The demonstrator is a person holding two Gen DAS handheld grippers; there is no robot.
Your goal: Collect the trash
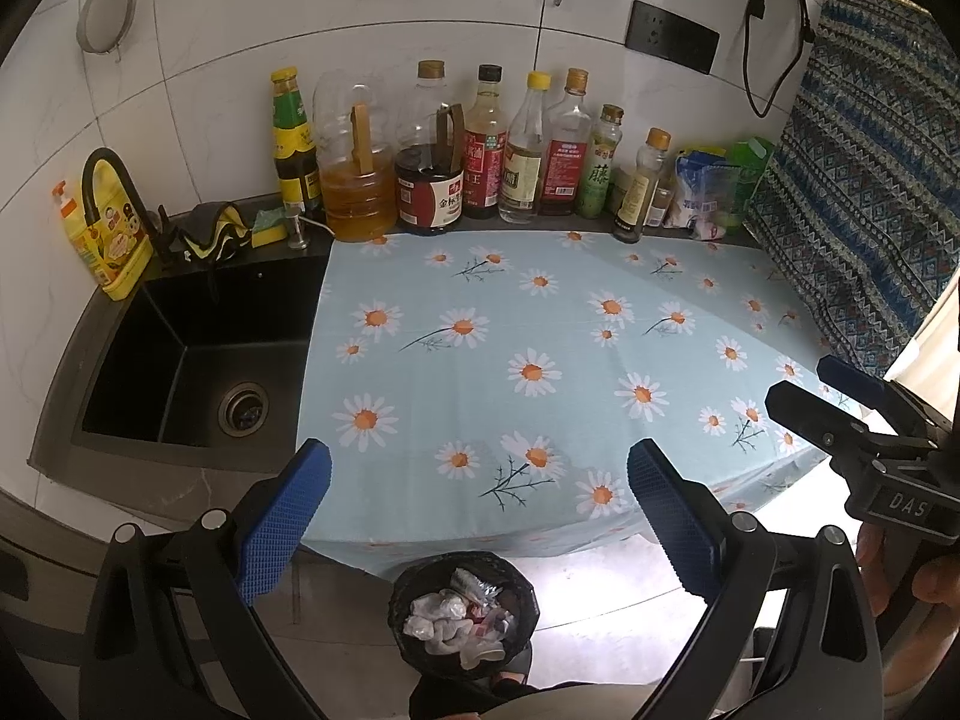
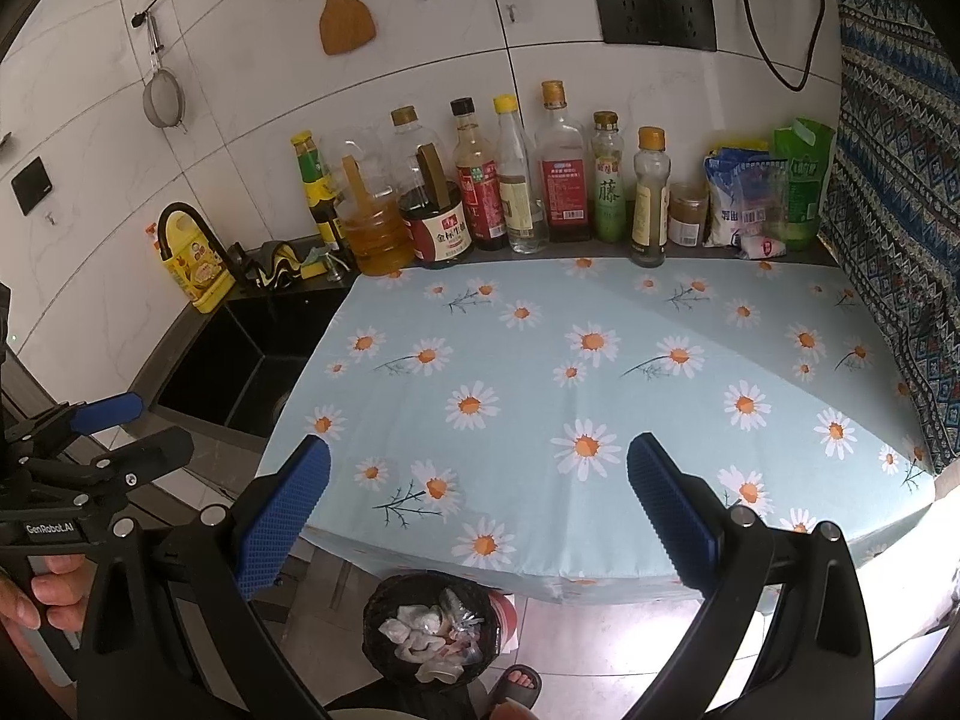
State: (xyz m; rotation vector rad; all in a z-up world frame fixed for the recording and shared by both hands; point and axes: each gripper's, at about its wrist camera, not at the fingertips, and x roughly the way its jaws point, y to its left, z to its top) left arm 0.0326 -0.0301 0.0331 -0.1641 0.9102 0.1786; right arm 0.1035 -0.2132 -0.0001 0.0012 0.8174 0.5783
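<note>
A small black bin point(image 1: 462, 612) lined with a black bag stands on the floor below the counter's front edge; it holds crumpled tissues and wrappers. It also shows in the right wrist view point(image 2: 429, 636). My left gripper point(image 1: 479, 495) is open and empty, held above the counter's front edge over the bin. My right gripper point(image 2: 479, 495) is open and empty too, above the same edge. The right gripper shows at the right of the left wrist view point(image 1: 810, 390). The left gripper shows at the left of the right wrist view point(image 2: 120, 426). No trash shows on the daisy-print cloth point(image 1: 540, 324).
A row of sauce and oil bottles point(image 1: 444, 156) lines the back wall, with packets point(image 1: 714, 192) at the right. A black sink point(image 1: 198, 354) with a faucet and a yellow detergent bottle point(image 1: 105, 234) is to the left. A patterned cloth point(image 1: 864, 180) hangs on the right.
</note>
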